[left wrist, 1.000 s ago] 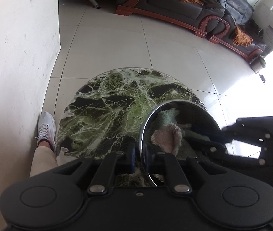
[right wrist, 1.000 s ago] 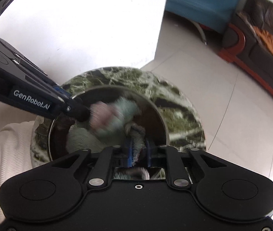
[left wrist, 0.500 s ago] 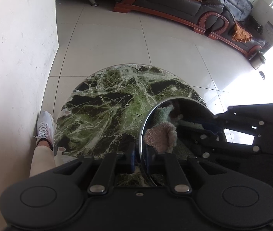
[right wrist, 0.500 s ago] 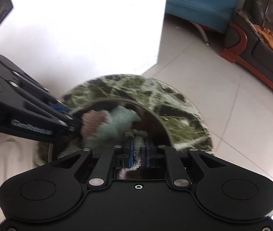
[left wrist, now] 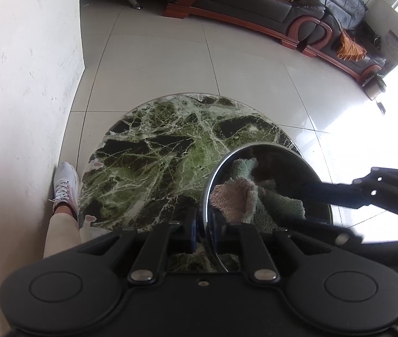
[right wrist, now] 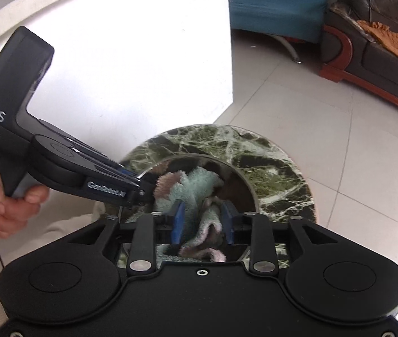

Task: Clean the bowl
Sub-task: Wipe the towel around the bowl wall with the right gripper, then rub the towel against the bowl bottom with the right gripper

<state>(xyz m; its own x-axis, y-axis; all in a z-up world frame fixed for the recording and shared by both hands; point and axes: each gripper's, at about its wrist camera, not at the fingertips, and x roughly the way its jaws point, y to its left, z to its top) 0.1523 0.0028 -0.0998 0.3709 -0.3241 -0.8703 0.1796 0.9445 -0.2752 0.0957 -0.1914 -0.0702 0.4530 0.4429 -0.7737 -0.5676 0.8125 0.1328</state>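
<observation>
"DAS" on left gripper point(right wrist: 140, 189) handle (small print beneath unreadable); "GenRobot.AI" on its arm.

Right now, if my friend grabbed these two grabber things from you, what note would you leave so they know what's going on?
Left gripper: shut on the rim of the steel bowl, holding it steady on the round green marble table.
Right gripper: its fingers have just been opening; the green-and-pink cloth lies loose between them, not pinched.
Cloth: bunched inside the bowl.
Done: cloth is in the bowl, which looks shiny; I cannot tell how much has been wiped.
Left: probably re-grip the cloth for more wiping, or lift it out if the bowl is clean.
</observation>
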